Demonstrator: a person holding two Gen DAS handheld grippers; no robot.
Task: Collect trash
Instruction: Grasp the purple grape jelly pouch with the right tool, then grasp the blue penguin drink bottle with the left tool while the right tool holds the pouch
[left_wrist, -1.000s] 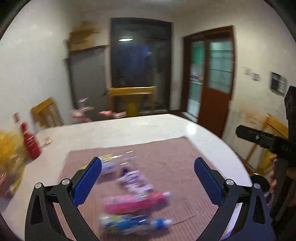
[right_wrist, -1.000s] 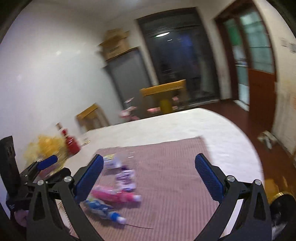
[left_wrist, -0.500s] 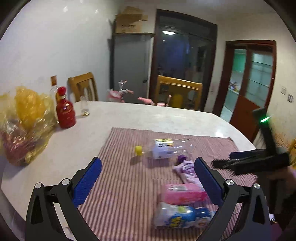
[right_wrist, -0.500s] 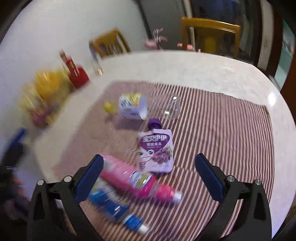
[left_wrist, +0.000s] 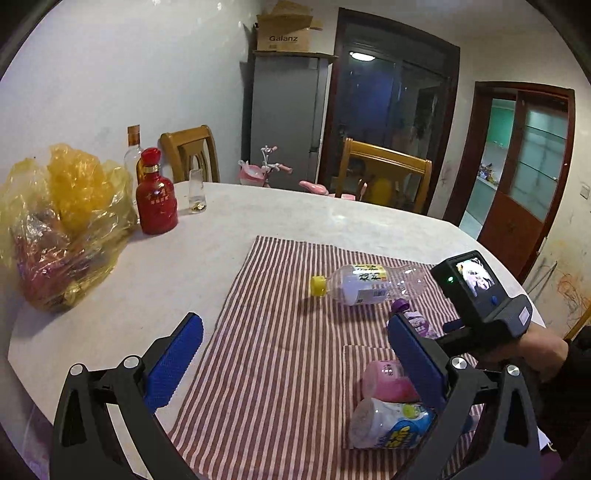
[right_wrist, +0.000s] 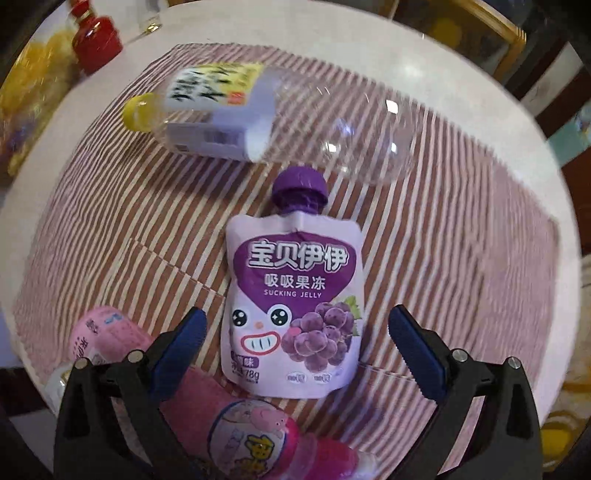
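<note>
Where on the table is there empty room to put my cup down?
Bare tabletop lies between the red bottle and the striped cloth. The cloth's left half is free too. Its right side is crowded: clear bottle, jelly pouch, pink bottle.

This is a home dining room. A round white table (left_wrist: 258, 218) with a striped cloth (left_wrist: 280, 350) stands among wooden chairs (left_wrist: 384, 173), with a fridge (left_wrist: 284, 118), a child's pink tricycle (left_wrist: 262, 171) and glazed doors (left_wrist: 524, 166) behind.
</note>
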